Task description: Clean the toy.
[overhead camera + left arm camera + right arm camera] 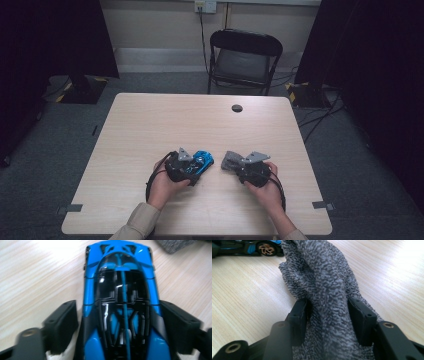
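Both claws sit low on the tabletop (150,125): left claw (120,322) clamps the blue toy car (120,290), right claw (328,315) pinches the grey cloth (324,277).

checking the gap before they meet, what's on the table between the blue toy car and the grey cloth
Nothing: in the high view a short strip of bare table separates the blue toy car from the grey cloth. They lie apart, not touching.

Light wood table (150,130) with a small dark round hole near the far edge. A blue toy car (204,161) and a grey knit cloth (230,161) sit on it.
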A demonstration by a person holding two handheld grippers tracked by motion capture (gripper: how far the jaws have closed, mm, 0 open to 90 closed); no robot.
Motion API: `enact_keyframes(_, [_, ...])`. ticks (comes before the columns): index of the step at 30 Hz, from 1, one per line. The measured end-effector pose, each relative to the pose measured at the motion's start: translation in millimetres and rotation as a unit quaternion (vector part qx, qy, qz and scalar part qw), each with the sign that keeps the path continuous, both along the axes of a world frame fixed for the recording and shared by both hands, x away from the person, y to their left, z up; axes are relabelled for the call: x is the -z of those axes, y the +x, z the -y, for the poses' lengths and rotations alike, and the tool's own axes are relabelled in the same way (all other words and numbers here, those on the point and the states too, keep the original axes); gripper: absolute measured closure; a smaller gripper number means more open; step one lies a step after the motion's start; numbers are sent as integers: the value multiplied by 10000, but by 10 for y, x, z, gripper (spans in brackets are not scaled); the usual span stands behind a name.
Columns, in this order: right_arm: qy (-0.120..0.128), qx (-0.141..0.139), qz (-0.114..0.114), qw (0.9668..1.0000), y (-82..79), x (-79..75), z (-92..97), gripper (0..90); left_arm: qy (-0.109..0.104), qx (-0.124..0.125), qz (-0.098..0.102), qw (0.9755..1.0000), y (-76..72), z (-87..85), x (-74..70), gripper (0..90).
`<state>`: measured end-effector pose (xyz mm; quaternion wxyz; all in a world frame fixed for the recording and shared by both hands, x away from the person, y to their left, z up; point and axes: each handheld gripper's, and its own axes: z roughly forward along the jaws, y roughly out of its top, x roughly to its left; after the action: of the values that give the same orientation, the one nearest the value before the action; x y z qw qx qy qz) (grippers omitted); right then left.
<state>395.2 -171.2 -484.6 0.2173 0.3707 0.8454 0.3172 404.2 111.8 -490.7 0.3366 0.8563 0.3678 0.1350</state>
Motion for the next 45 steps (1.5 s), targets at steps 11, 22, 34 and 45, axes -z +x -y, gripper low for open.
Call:
enact_keyframes(11, [438, 218, -145, 9987, 8, -48, 94, 735, -352, 37, 51, 9994, 18, -79, -112, 255])
enact_keyframes(22, [543, 166, -273, 9980, 3, -67, 111, 762, -385, 179, 80, 9991, 9, -52, -100, 256])
enact_keyframes(34, [509, 125, -270, 9983, 1, -55, 103, 745, -338, 122, -53, 9993, 30, -7, -13, 252])
enact_keyframes(45, [525, 110, -273, 9982, 2, -50, 108, 741, -276, 197, -37, 9994, 227, 226, -111, 204])
